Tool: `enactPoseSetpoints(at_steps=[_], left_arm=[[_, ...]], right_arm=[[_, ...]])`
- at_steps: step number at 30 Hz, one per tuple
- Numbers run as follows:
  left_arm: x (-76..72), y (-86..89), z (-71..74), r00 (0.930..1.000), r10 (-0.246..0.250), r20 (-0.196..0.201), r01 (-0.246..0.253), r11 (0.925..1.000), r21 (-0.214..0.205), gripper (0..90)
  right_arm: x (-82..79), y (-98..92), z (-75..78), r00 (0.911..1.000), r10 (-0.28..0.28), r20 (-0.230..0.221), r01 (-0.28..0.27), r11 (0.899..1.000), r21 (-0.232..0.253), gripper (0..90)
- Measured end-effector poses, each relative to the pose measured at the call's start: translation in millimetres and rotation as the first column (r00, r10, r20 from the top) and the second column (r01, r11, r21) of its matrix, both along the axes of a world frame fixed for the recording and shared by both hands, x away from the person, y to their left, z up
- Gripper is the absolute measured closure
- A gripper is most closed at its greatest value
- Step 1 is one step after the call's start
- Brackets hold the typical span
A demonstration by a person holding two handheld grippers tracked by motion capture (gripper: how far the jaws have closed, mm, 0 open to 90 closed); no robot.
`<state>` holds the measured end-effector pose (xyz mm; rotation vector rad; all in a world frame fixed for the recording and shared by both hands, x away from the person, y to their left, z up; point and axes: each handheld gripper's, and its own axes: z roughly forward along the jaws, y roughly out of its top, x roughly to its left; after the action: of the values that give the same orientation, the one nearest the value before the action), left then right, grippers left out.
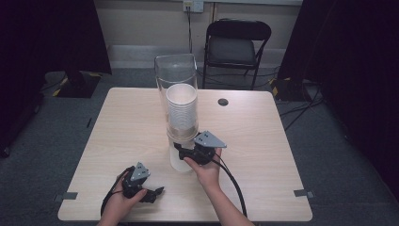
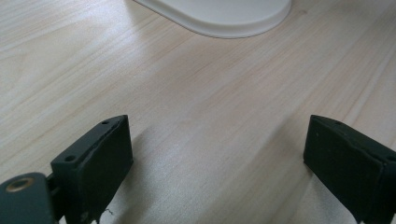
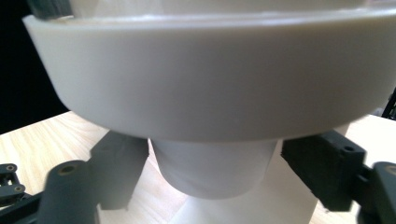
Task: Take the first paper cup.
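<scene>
— Where are your claws right now?

— My left gripper (image 1: 157, 191) rests near the table's (image 1: 117, 136) near edge, towards its left corner. Its jaws stand wide apart with only bare wood between them; it holds nothing. The white base (image 2: 224, 16) of the dispenser lies ahead of it, well apart.

— And the right one?

— My right gripper (image 1: 181, 150) is farther in, about the middle of the table, pushed under the cup dispenser (image 1: 176, 84). The bottom cup (image 3: 212, 170) pokes down out of the white collar (image 3: 210, 88), straight ahead between my jaws. I'd call them half open; the left jaw looks just beside the cup wall, the right one stands a little apart. I can't tell whether either pad truly presses yet, so I wouldn't claim a hold.

— Which way does the cup run?

— Upright, long axis vertical, mouth up inside the stack (image 1: 181, 110). I judge the pull must go straight down. The right hand is plainly the nearer one.

— Anything you can't make out?

— The cup's rim is hidden inside the collar. From above, my own hand covers the cup's foot.
</scene>
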<state>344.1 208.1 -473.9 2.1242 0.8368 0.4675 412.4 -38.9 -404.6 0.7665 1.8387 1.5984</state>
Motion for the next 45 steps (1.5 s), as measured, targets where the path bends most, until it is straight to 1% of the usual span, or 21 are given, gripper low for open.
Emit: enactPoseSetpoints(at_steps=[2, 3, 4, 5, 6, 8, 14, 15, 18, 22, 26, 31, 36, 37, 38, 39, 40, 41, 42, 44, 45], left_arm=[[0.1, 0.1, 0.1, 1.0000, -0.001, 0.001, 0.001, 1.0000, 0.002, 7.7], [0.0, 0.1, 0.1, 1.0000, -0.001, 0.000, 0.001, 1.0000, 0.002, 7.7], [0.0, 0.1, 0.1, 1.0000, -0.001, 0.000, 0.001, 1.0000, 0.002, 7.7], [0.0, 0.0, 0.0, 1.0000, 0.000, 0.000, 0.000, 1.0000, 0.000, 7.7], [0.0, 0.0, 0.0, 1.0000, 0.000, 0.000, 0.000, 1.0000, 0.000, 7.7], [0.0, 0.0, 0.0, 1.0000, 0.000, 0.000, 0.000, 1.0000, 0.000, 7.7], [0.0, 0.1, 0.0, 1.0000, -0.001, 0.000, 0.001, 1.0000, 0.002, 7.6], [0.0, 0.1, -0.1, 1.0000, -0.001, 0.001, 0.001, 1.0000, 0.002, 7.6], [0.0, 0.1, 0.0, 1.0000, -0.002, 0.001, 0.002, 1.0000, 0.006, 7.6], [0.0, 0.1, 0.1, 1.0000, -0.003, 0.001, 0.003, 1.0000, 0.007, 7.6], [-0.1, 0.1, 0.0, 1.0000, -0.002, 0.002, 0.002, 1.0000, 0.008, 7.6], [-0.1, 0.1, 0.0, 1.0000, -0.002, 0.001, 0.002, 1.0000, 0.008, 7.6], [-0.1, 0.1, 0.0, 1.0000, -0.002, 0.002, 0.002, 1.0000, 0.008, 7.6], [-0.1, 0.0, 0.1, 1.0000, -0.002, 0.002, 0.002, 1.0000, 0.008, 7.6], [-0.1, 0.1, 0.1, 1.0000, -0.002, 0.003, 0.002, 1.0000, 0.008, 7.6], [-0.2, 0.1, 0.1, 1.0000, -0.002, 0.004, 0.002, 1.0000, 0.009, 7.6], [-0.3, 0.4, 0.0, 1.0000, -0.005, 0.005, 0.005, 0.9999, 0.012, 7.4], [0.5, 0.2, 0.0, 1.0000, -0.006, 0.000, 0.006, 0.9999, 0.009, 7.1], [0.6, 0.1, 0.0, 1.0000, -0.004, -0.001, 0.004, 1.0000, 0.006, 6.8], [0.7, 0.2, 0.1, 1.0000, -0.006, 0.000, 0.006, 0.9999, 0.009, 6.7], [0.6, 0.1, -0.1, 1.0000, -0.006, 0.000, 0.006, 0.9999, 0.008, 6.7]], right_arm=[[1.0, -0.1, -0.8, 0.9999, -0.009, 0.007, 0.010, 1.000, -0.011, 25.7], [0.5, 0.4, -1.3, 0.9998, 0.008, 0.017, -0.008, 1.000, -0.016, 34.0], [0.5, 0.4, -1.3, 0.9998, 0.008, 0.017, -0.008, 1.000, -0.016, 34.0], [-1.1, 1.2, -1.4, 0.9995, 0.008, 0.031, -0.007, 0.999, -0.034, 34.3], [-1.1, 1.2, -1.4, 0.9995, 0.008, 0.031, -0.007, 0.999, -0.034, 34.3], [-0.8, 0.8, -3.2, 0.9991, 0.011, 0.040, -0.010, 1.000, -0.023, 35.0], [-1.7, 0.7, -6.2, 0.9989, 0.007, 0.047, -0.006, 1.000, -0.015, 35.6], [-0.7, 0.1, -7.4, 0.9984, 0.017, 0.053, -0.016, 1.000, -0.009, 35.7], [-1.2, 0.3, -8.5, 0.9984, 0.011, 0.055, -0.011, 1.000, -0.006, 35.8], [0.2, -0.1, -9.6, 0.9985, 0.020, 0.052, -0.020, 1.000, 0.002, 36.0], [-0.1, -1.1, -10.7, 0.9981, 0.024, 0.057, -0.024, 1.000, -0.010, 36.2], [1.2, -1.2, -12.1, 0.9975, 0.029, 0.065, -0.029, 1.000, -0.006, 36.4], [1.1, -1.4, -12.1, 0.9977, 0.026, 0.062, -0.025, 0.999, -0.020, 36.6], [1.8, -1.3, -12.2, 0.9979, 0.024, 0.061, -0.022, 0.999, -0.036, 37.3], [5.0, 0.0, -19.3, 0.9999, 0.005, -0.012, -0.006, 0.990, -0.143, 37.7], [7.2, -2.4, -35.1, 0.9996, 0.002, -0.029, -0.007, 0.988, -0.157, 37.6], [8.0, -8.4, -51.1, 0.9961, -0.009, -0.088, -0.004, 0.990, -0.141, 37.5], [3.4, -11.2, -51.2, 0.9983, 0.002, -0.059, -0.009, 0.993, -0.114, 37.3], [5.0, -10.3, -51.4, 0.9976, 0.009, -0.068, -0.018, 0.991, -0.133, 37.2], [7.8, -10.5, -50.7, 0.9926, 0.018, -0.120, -0.038, 0.986, -0.162, 36.9], [9.8, -11.4, -50.5, 0.9903, 0.026, -0.137, -0.050, 0.984, -0.174, 36.8]])
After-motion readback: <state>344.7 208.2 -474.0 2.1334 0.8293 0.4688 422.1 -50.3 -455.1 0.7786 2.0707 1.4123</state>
